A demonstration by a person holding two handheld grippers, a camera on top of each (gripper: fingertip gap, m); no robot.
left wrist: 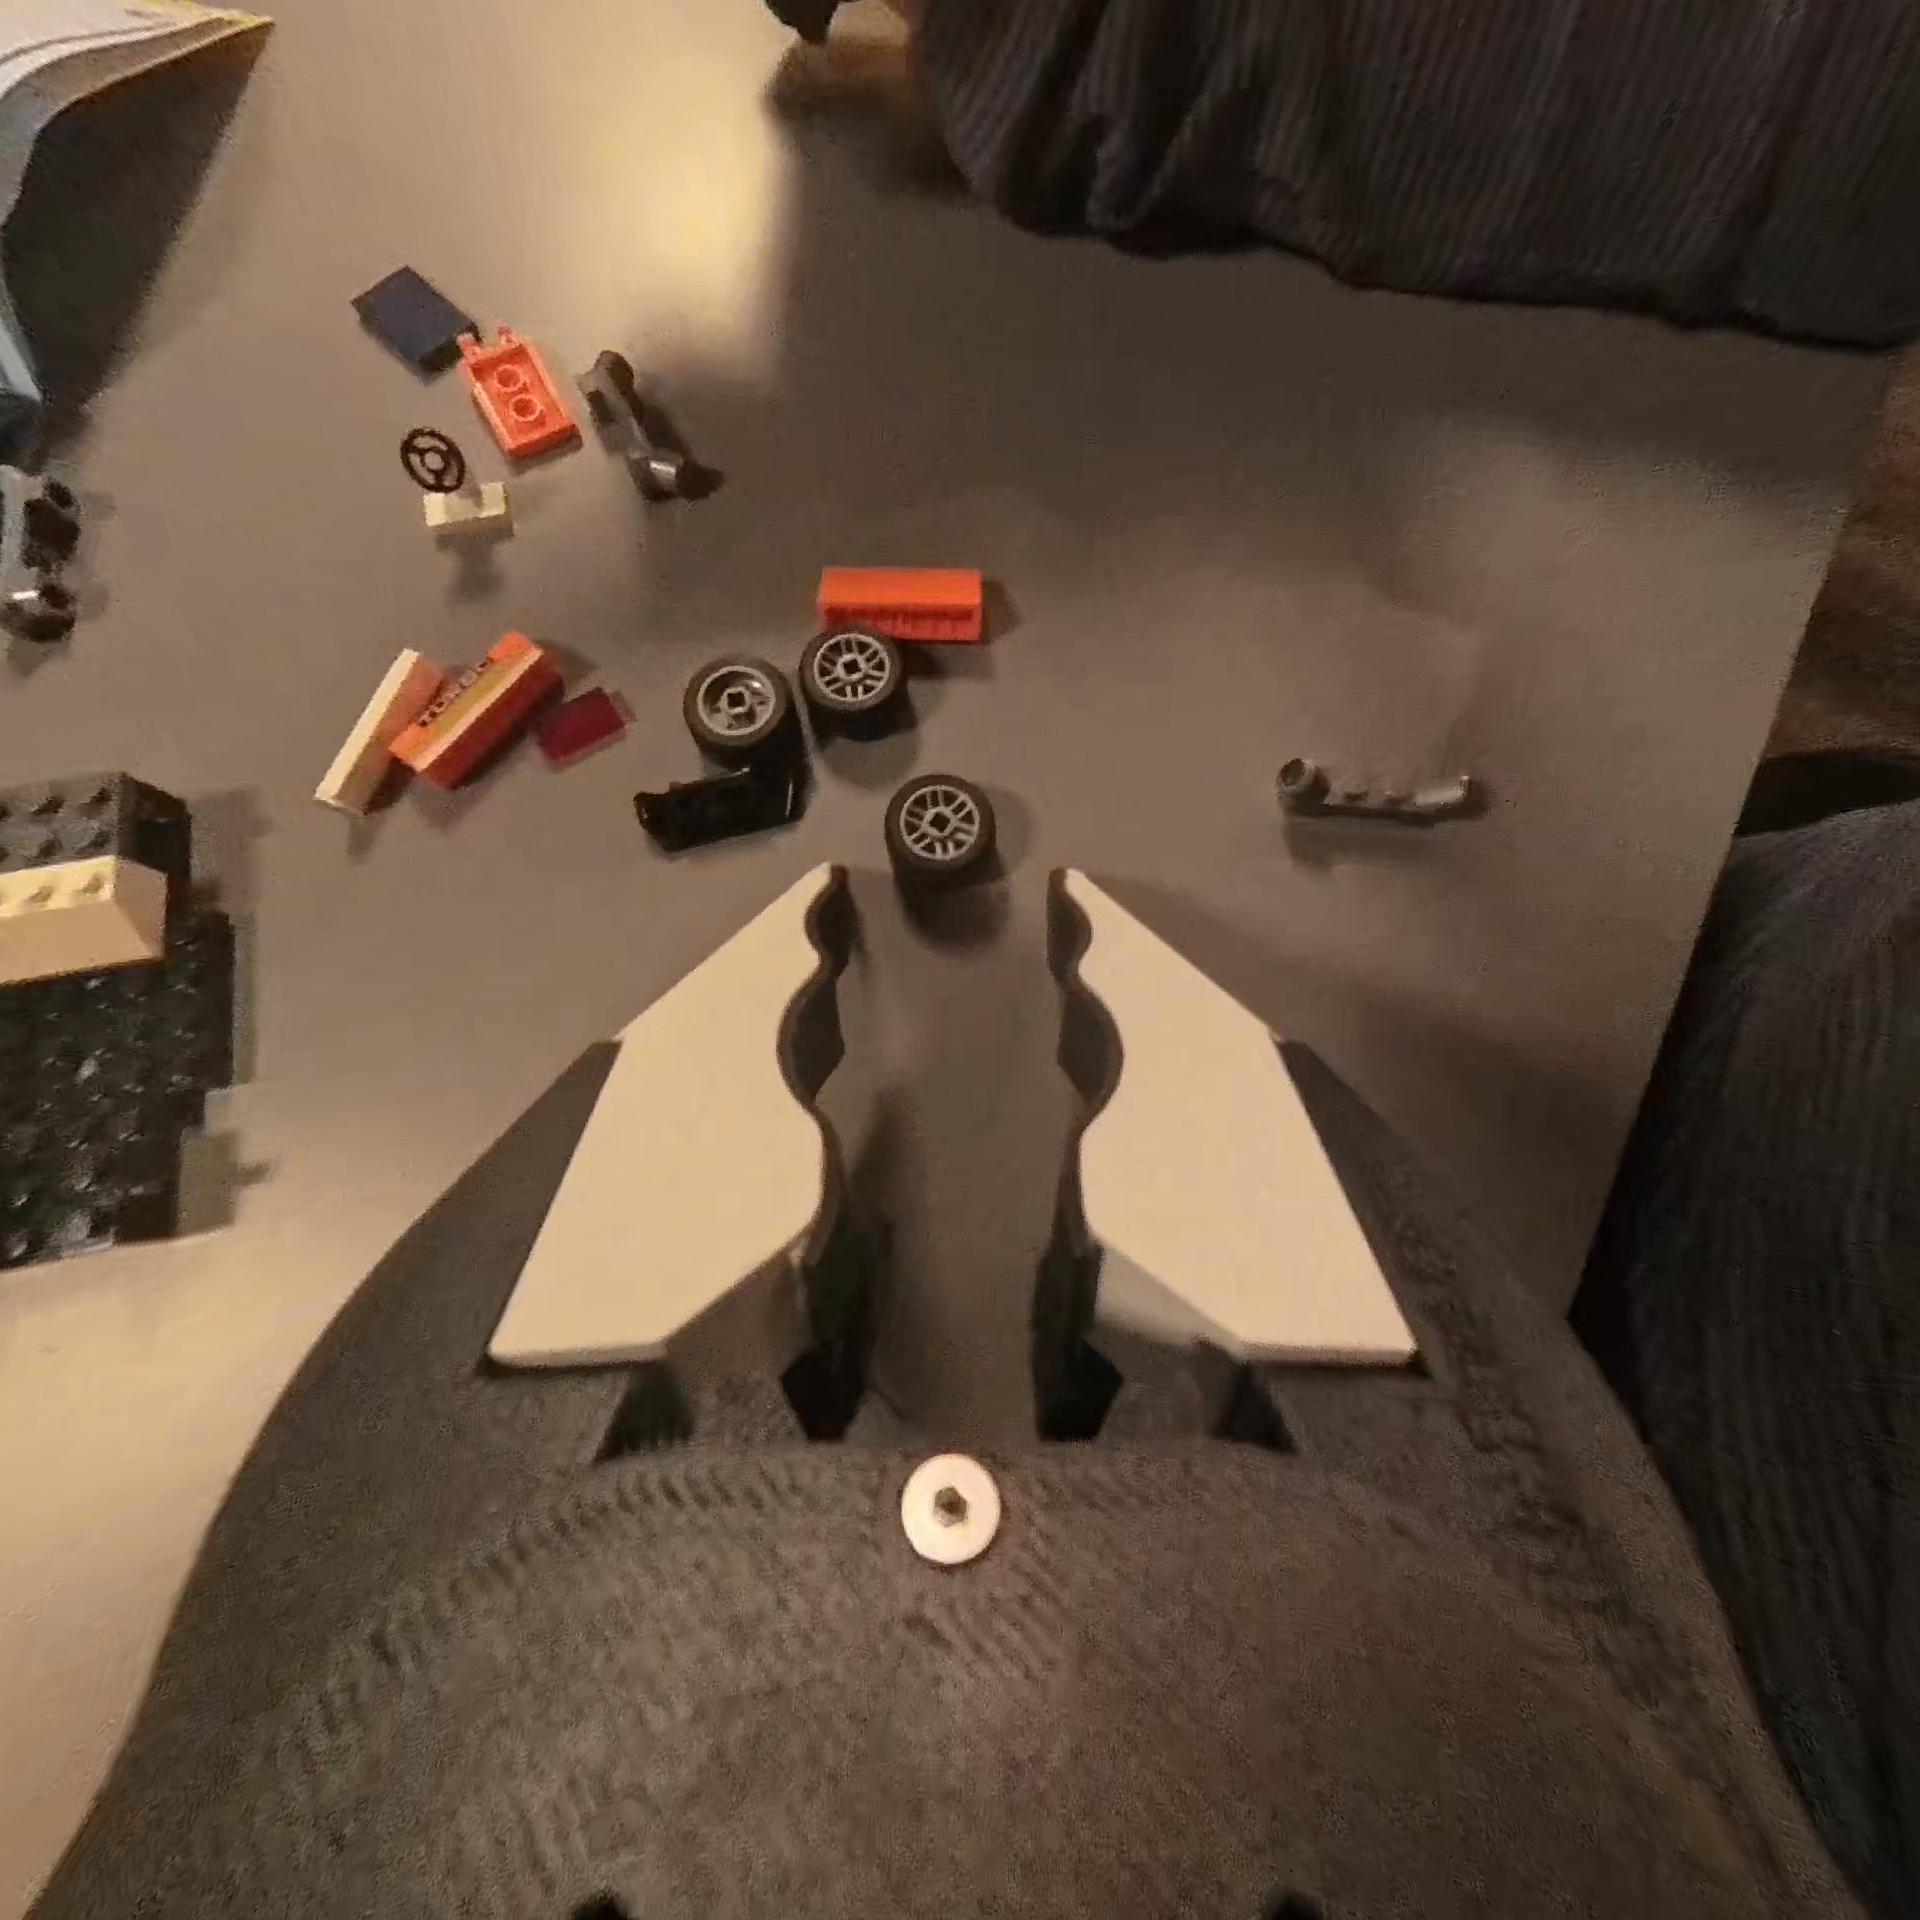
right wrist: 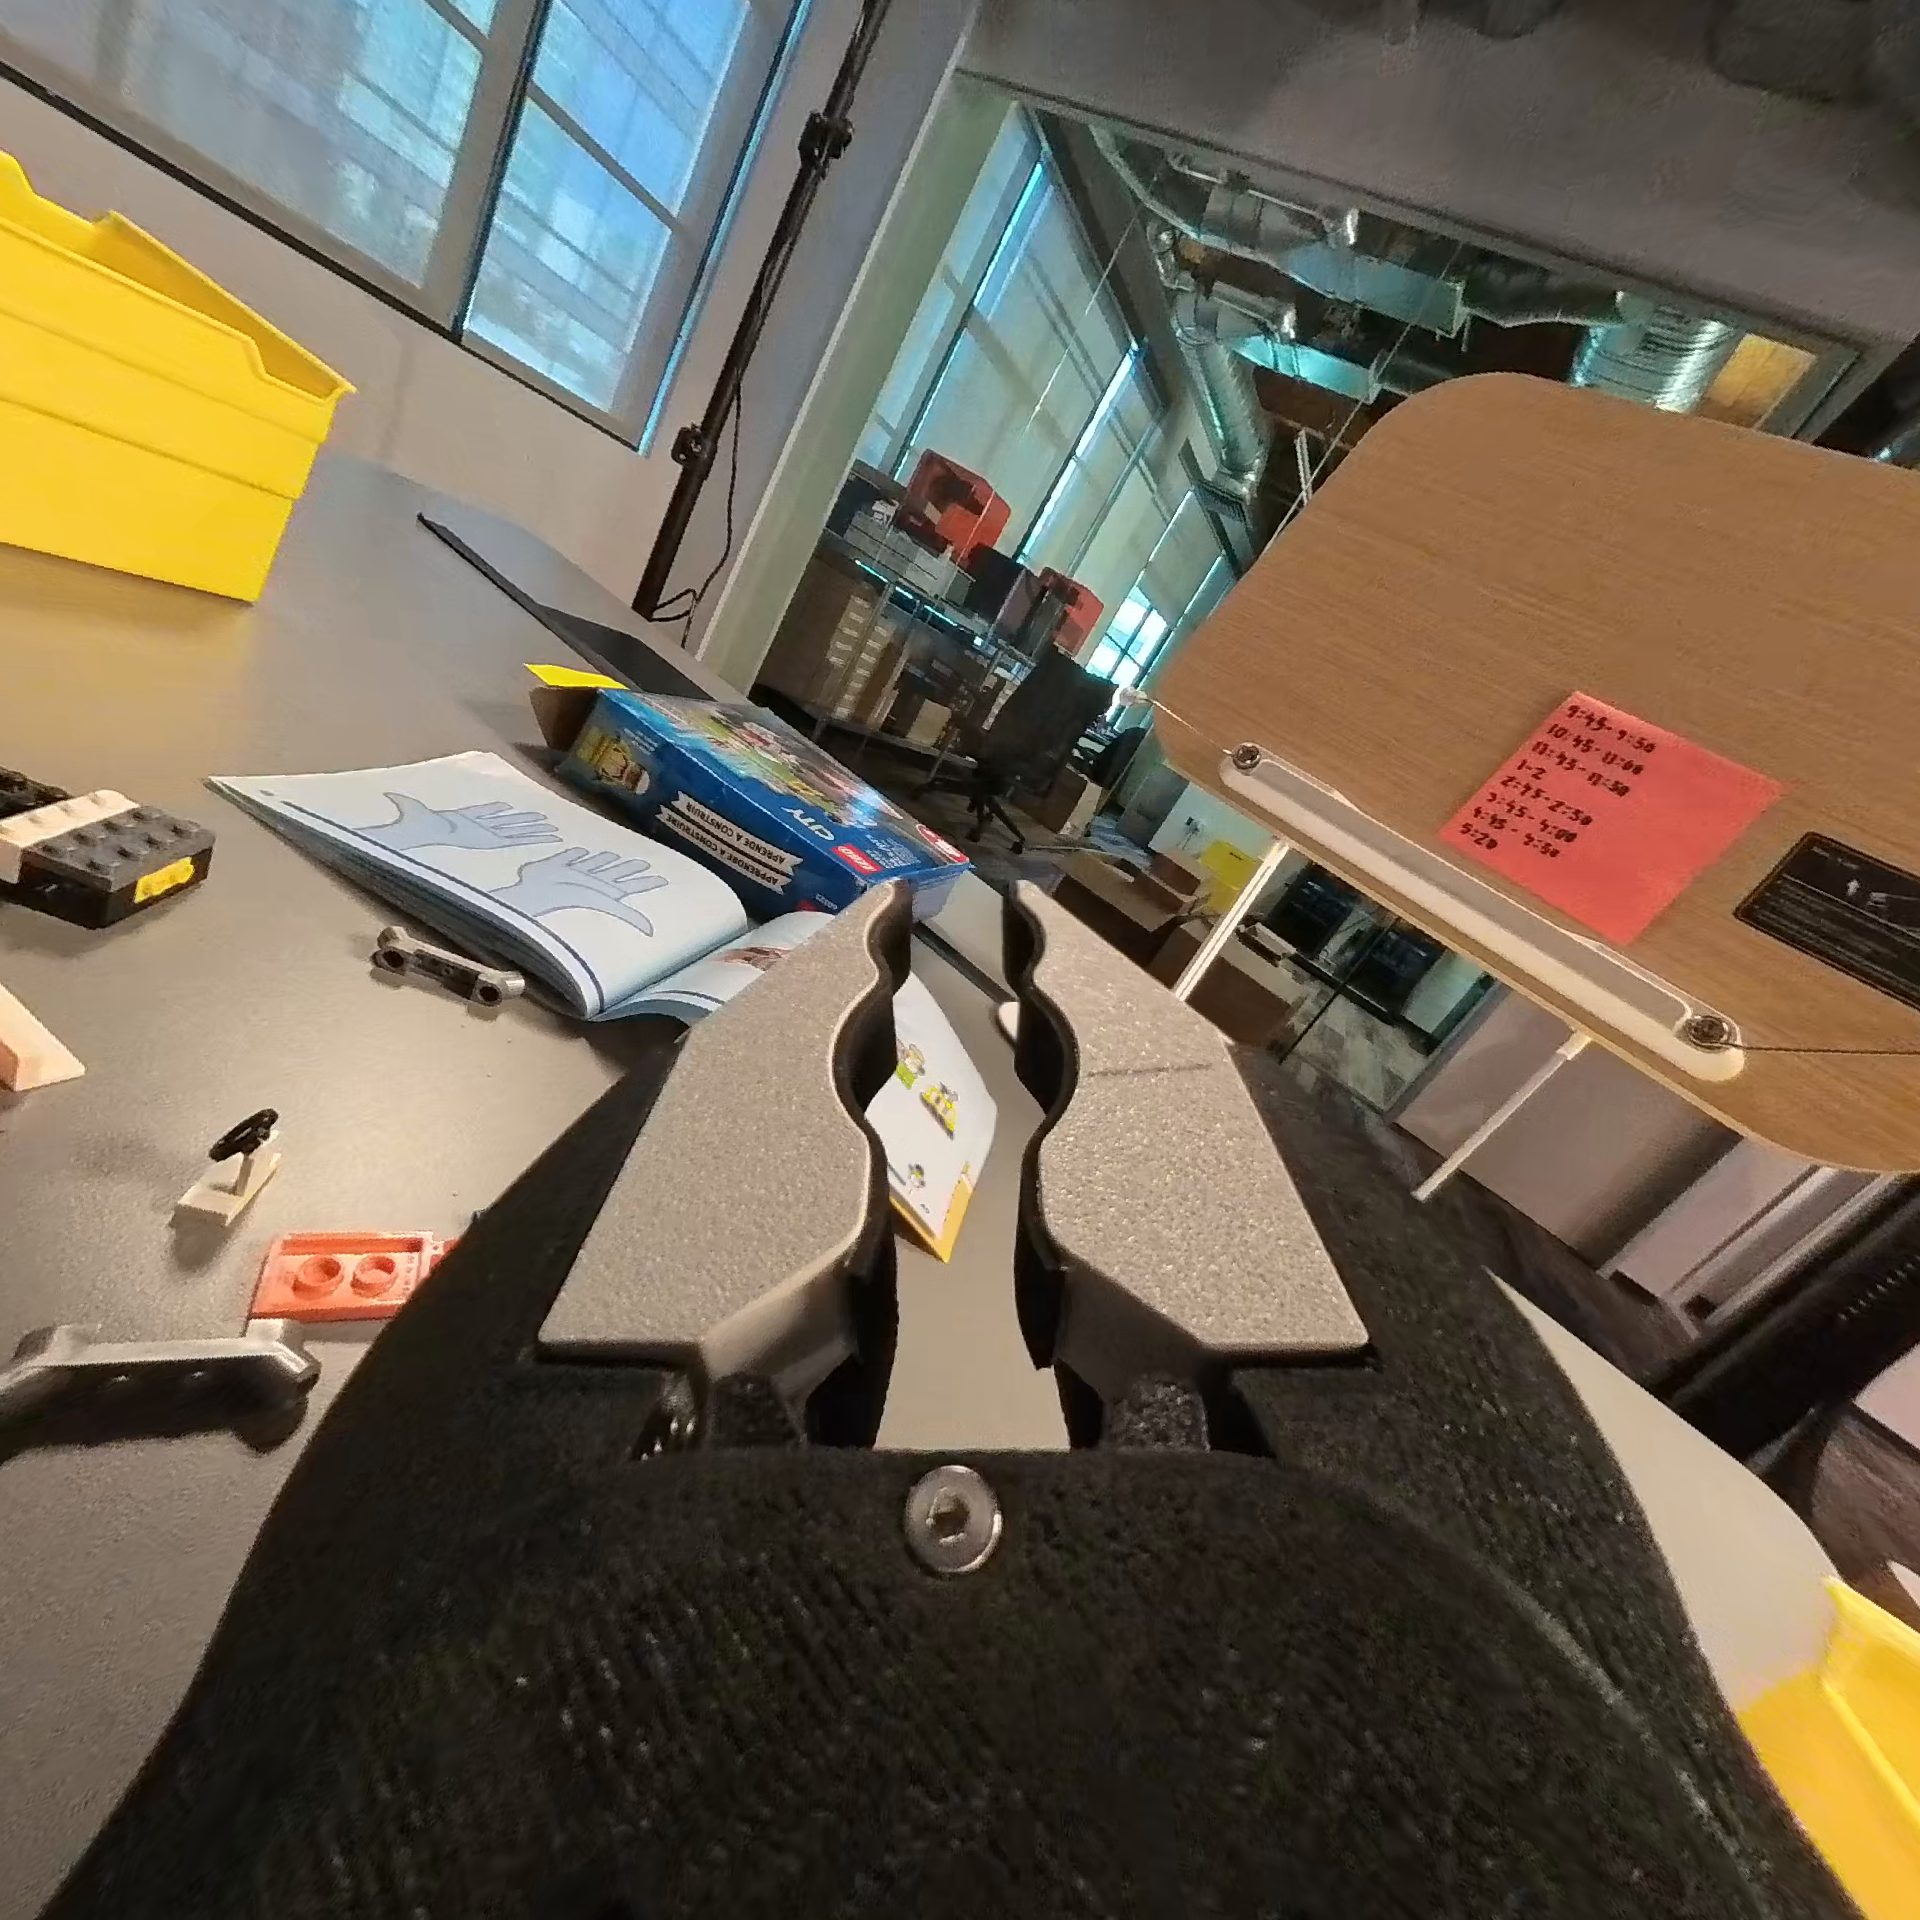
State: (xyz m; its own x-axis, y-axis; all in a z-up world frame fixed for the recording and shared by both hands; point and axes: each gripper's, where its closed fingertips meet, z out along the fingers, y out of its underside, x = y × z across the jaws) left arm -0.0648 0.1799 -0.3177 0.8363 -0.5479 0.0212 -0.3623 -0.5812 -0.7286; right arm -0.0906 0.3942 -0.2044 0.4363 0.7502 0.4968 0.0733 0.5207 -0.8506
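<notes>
The left gripper (left wrist: 945, 883) is spread and holds nothing; a small black-tyred wheel (left wrist: 938, 831) with a grey spoked hub stands on the grey table (left wrist: 1247, 582) just beyond its tips, untouched. Two like wheels (left wrist: 790, 691) lie farther left. The right gripper (right wrist: 956, 904), narrowly parted and bare, hangs over an open booklet (right wrist: 488, 862).

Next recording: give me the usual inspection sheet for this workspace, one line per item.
Surface: grey table, matte, with glare.
Job's things: three small wheels, nearest one just ahead of the left claw; orange bricks; grey link pieces; black brick base; steering wheel piece.
Clutter: open booklet, blue box, yellow bins.
Grippers: left claw open, holding nothing; right claw open, empty, raised above the table.
Cables: one running down a black stand.
Surroundings: windows, wooden panel with a pink note, shelving, dark fabric.
</notes>
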